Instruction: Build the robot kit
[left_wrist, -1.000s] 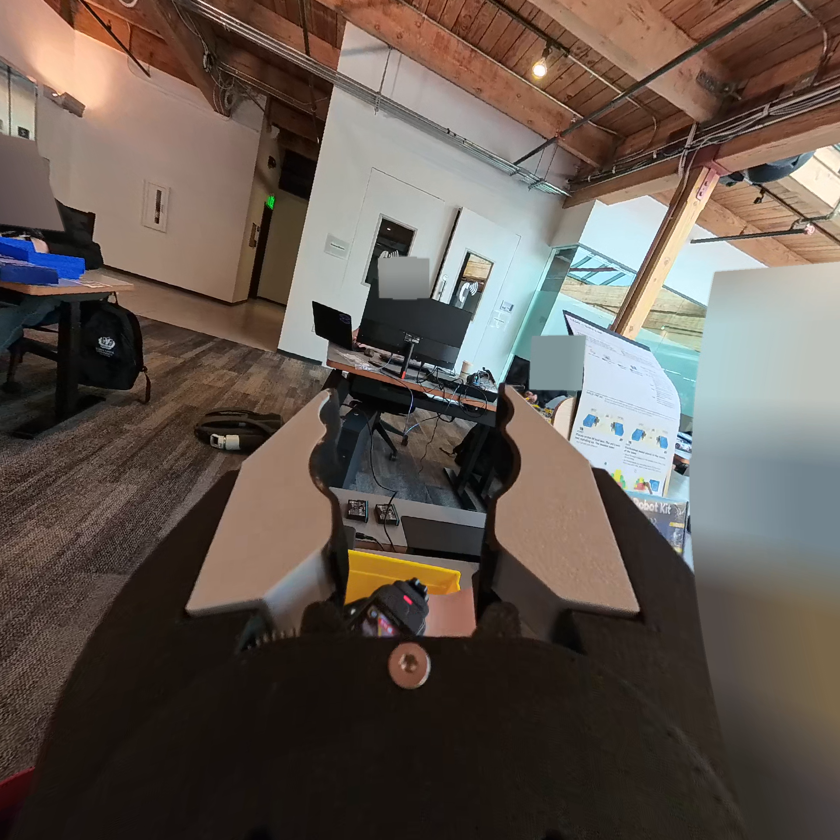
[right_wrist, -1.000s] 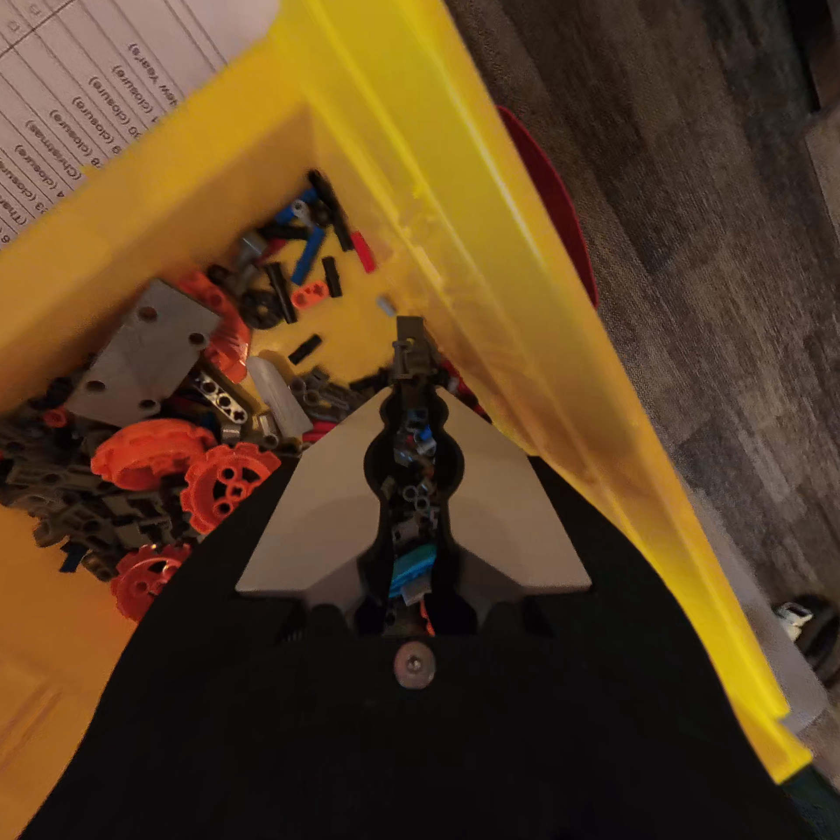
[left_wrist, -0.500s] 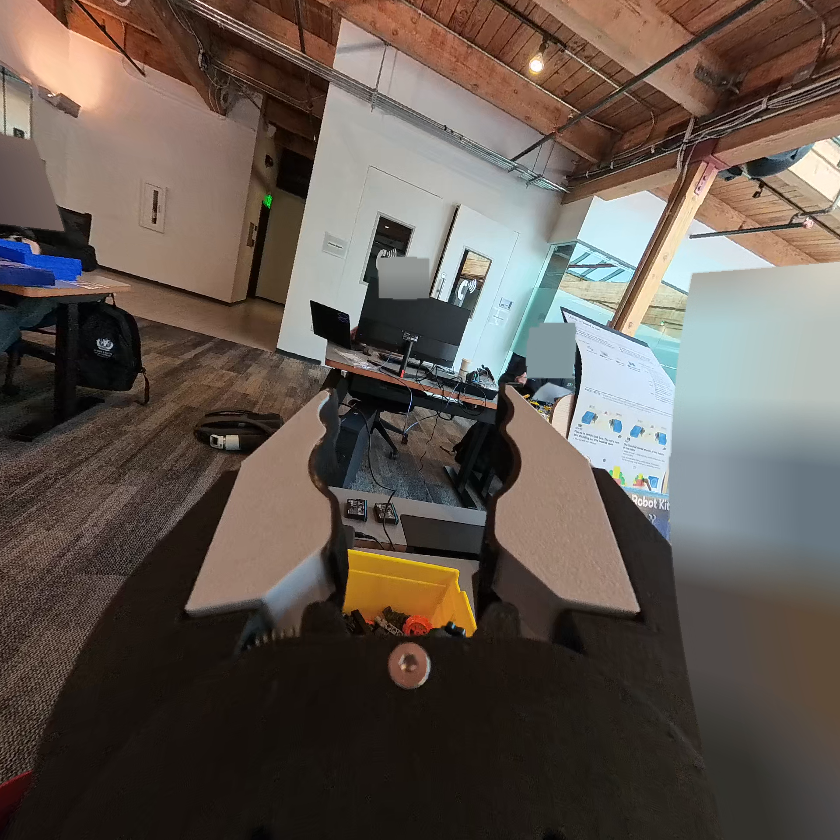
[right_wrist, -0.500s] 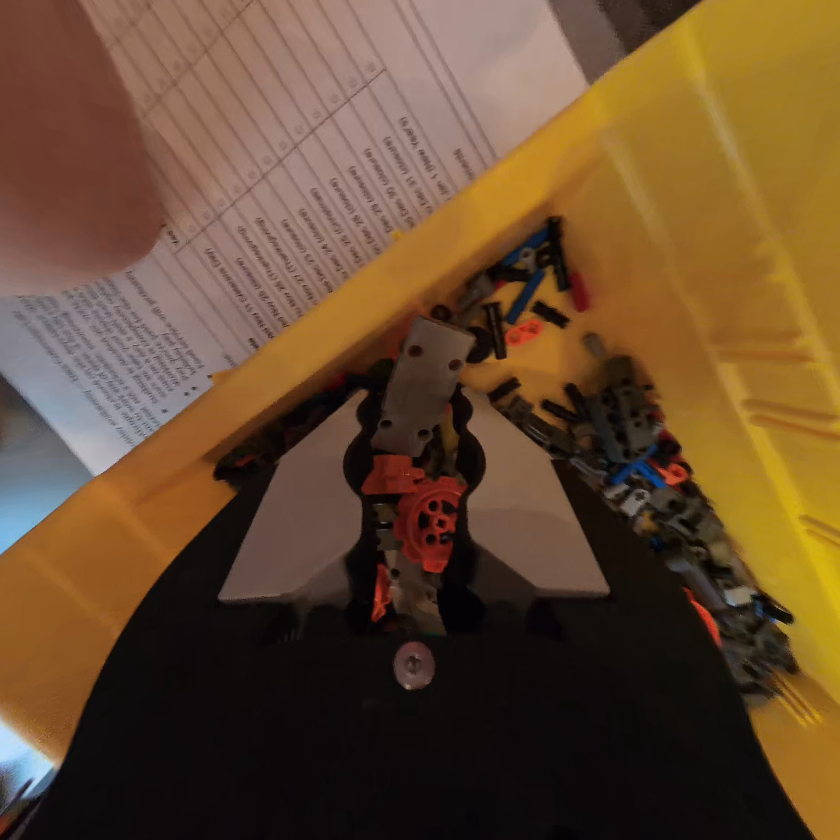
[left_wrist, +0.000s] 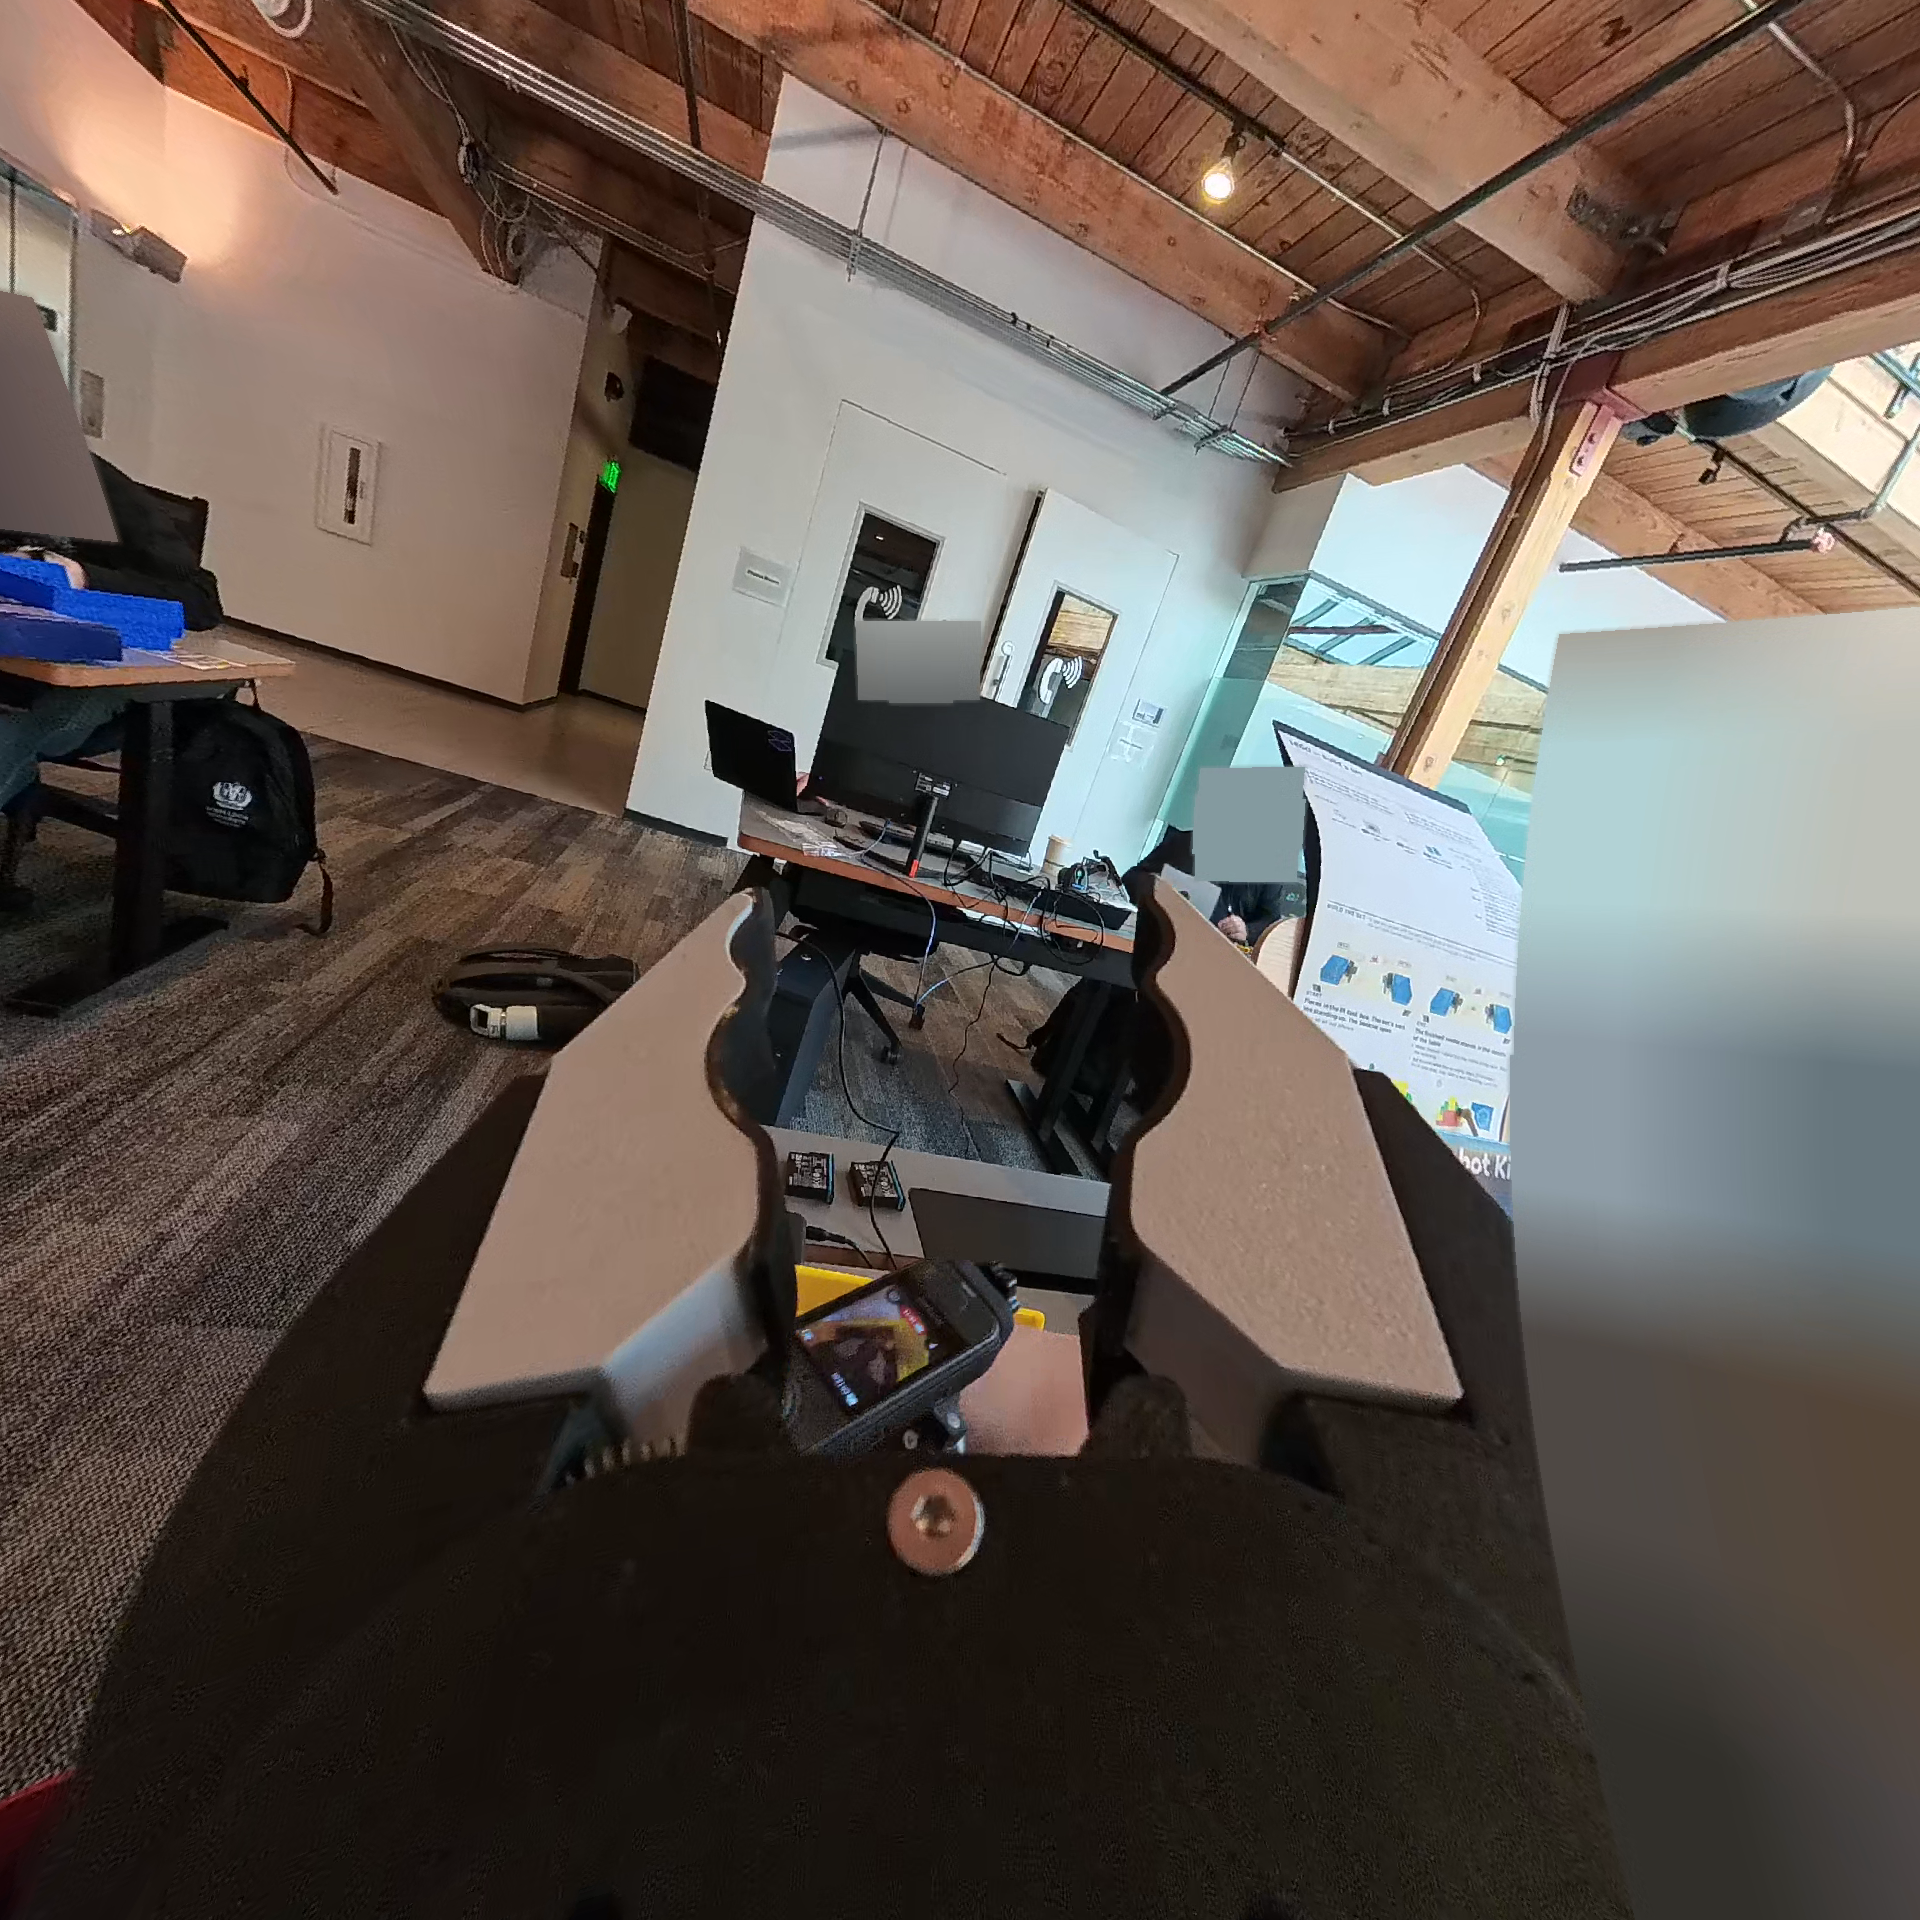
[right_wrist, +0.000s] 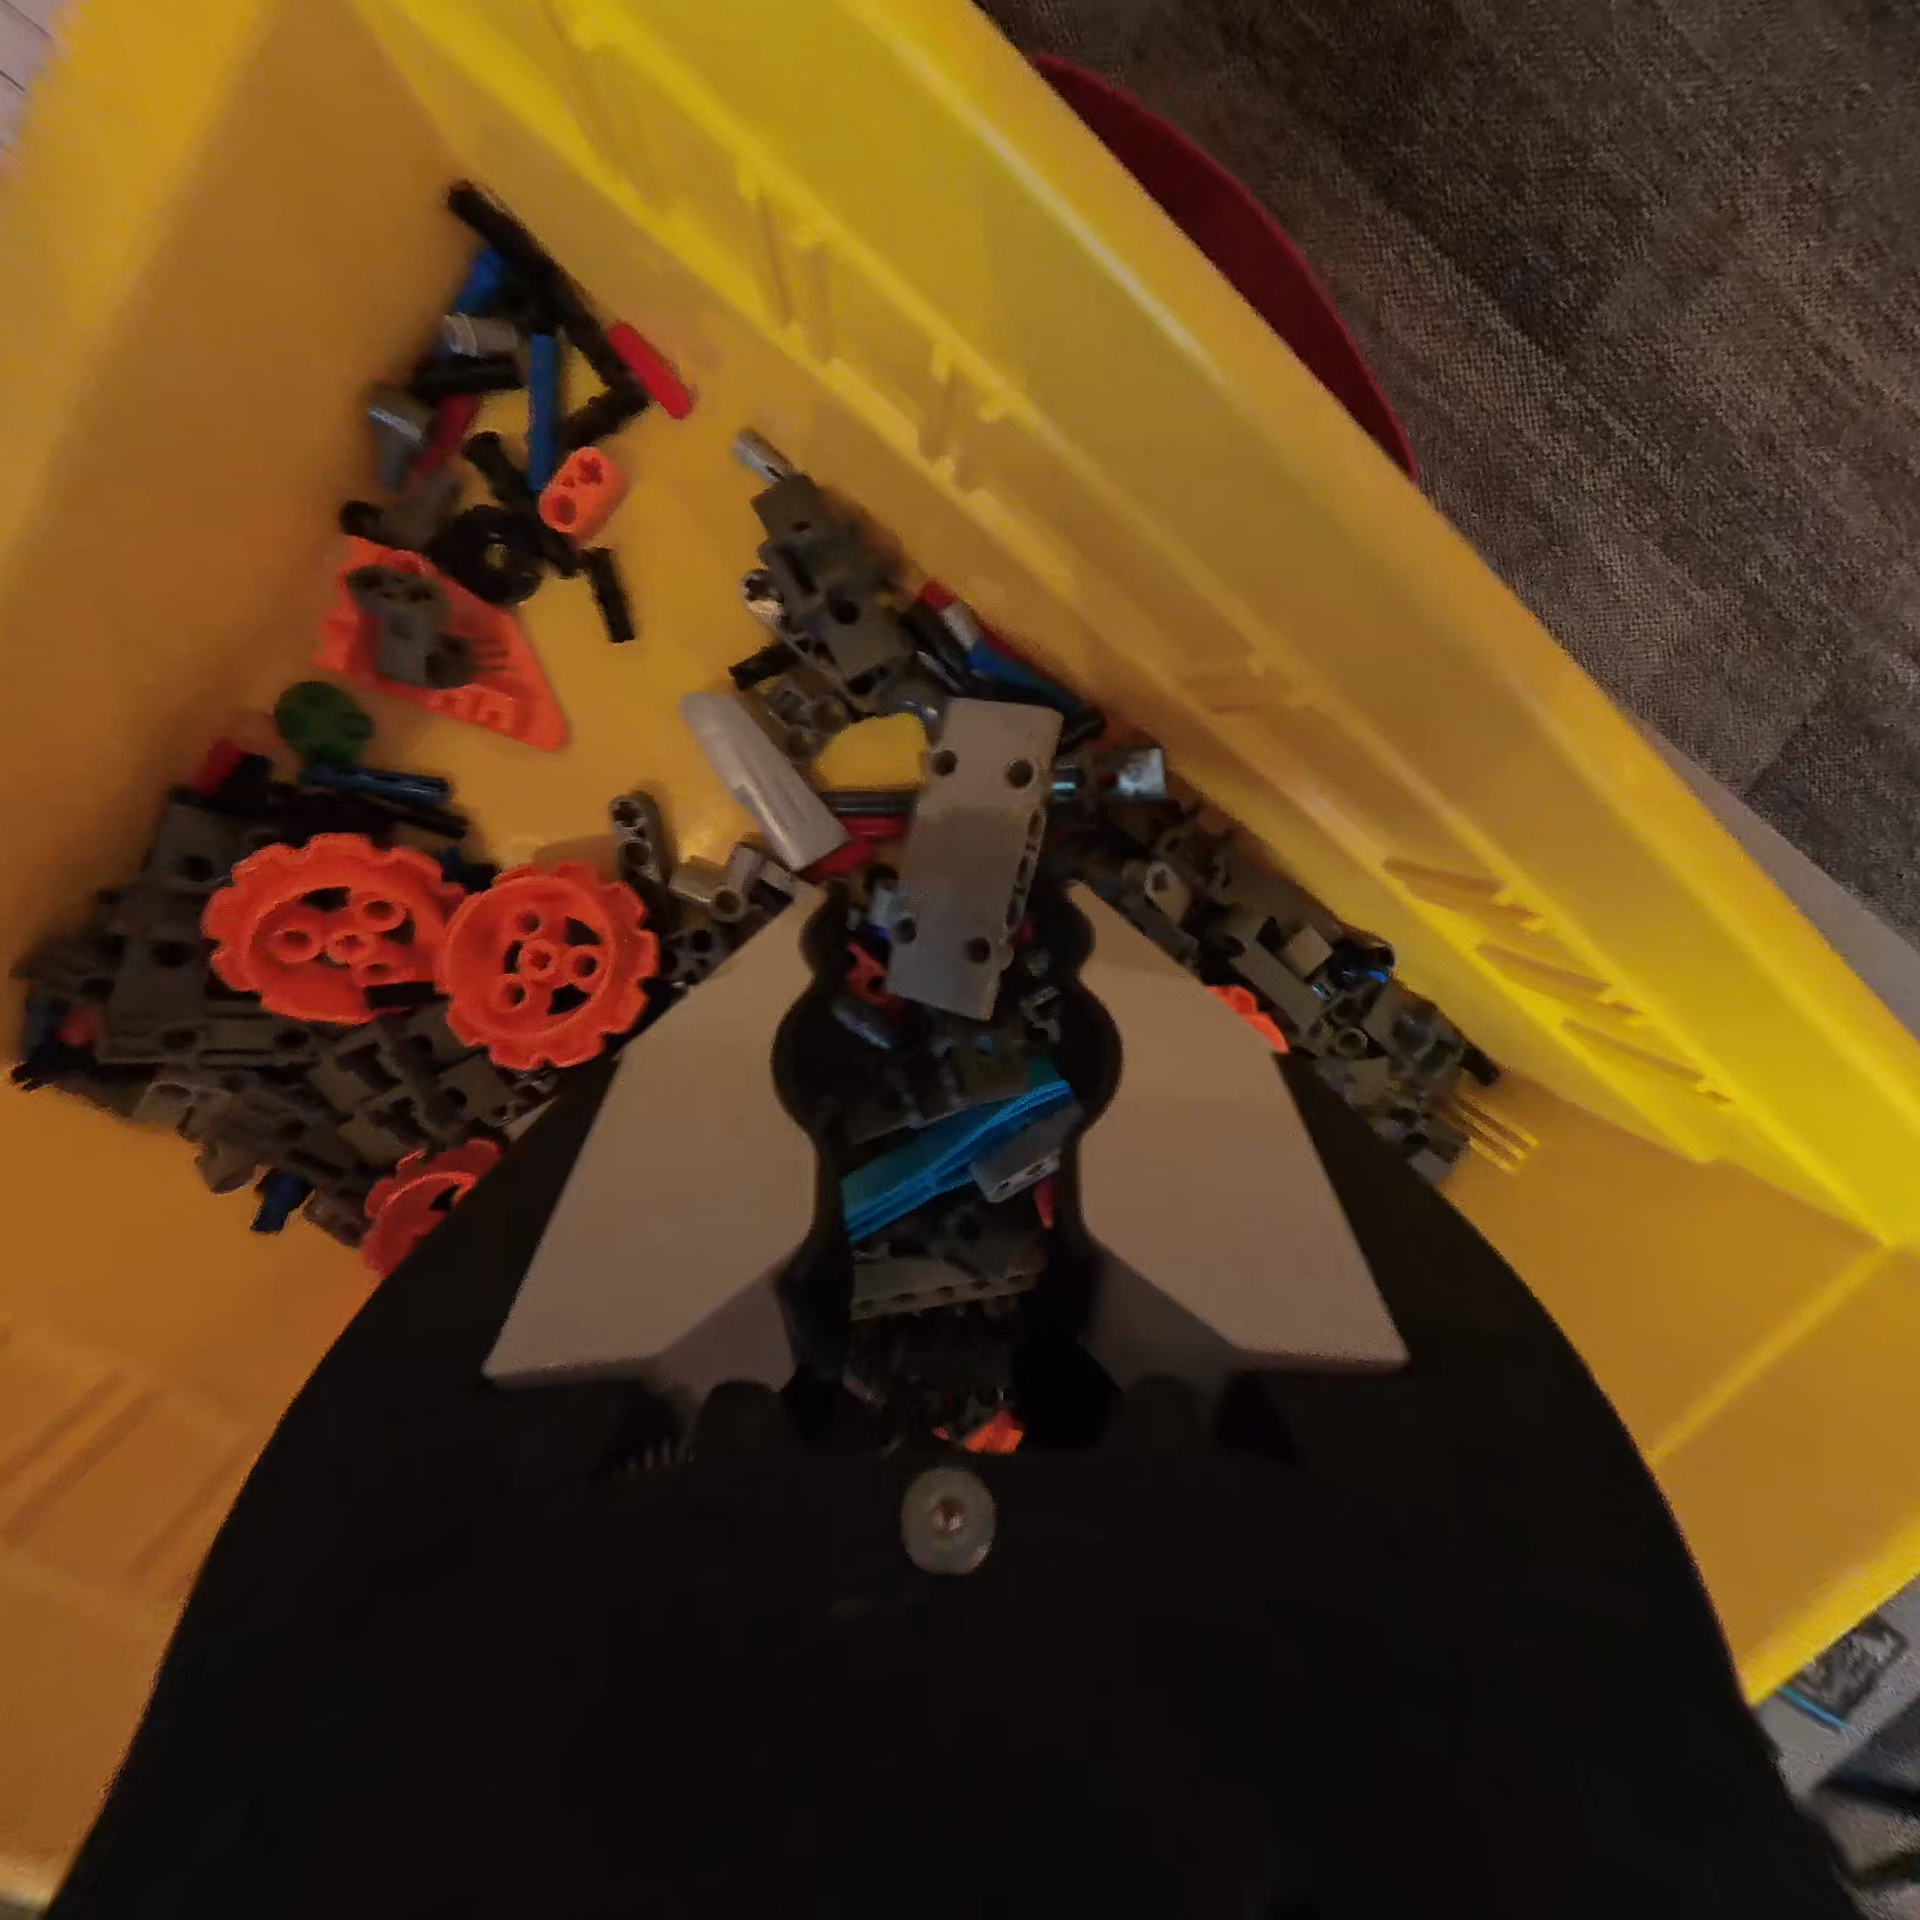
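My right gripper (right_wrist: 951, 894) is down inside a yellow bin (right_wrist: 1039, 364) of small building parts. It is open. A grey plate with holes (right_wrist: 966, 862) stands tilted between its fingertips, with a dark gap on the left side, so the pads do not press it. Two orange toothed wheels (right_wrist: 545, 961) lie to the left, and a blue piece (right_wrist: 956, 1153) lies deeper between the fingers. My left gripper (left_wrist: 945, 894) is wide open and empty in the air, pointing across an office. Low between its fingers I see the other gripper's small camera (left_wrist: 894, 1351), a hand (left_wrist: 1029, 1392) and the bin's edge (left_wrist: 831, 1283).
A dark red object (right_wrist: 1226, 239) sits beside the bin on grey carpet. In the left wrist view there is a desk with a monitor (left_wrist: 935, 758), a dark bag on the floor (left_wrist: 530, 997), a backpack (left_wrist: 244, 821) and an upright printed sheet (left_wrist: 1403, 935). The grippers' ends are close to 35 cm from one another.
A second ago my right gripper was shut on a small dark grey piece; it has opened and no longer holds it. The grey plate moved from the bin's left side to between the fingertips. The left gripper barely moved.
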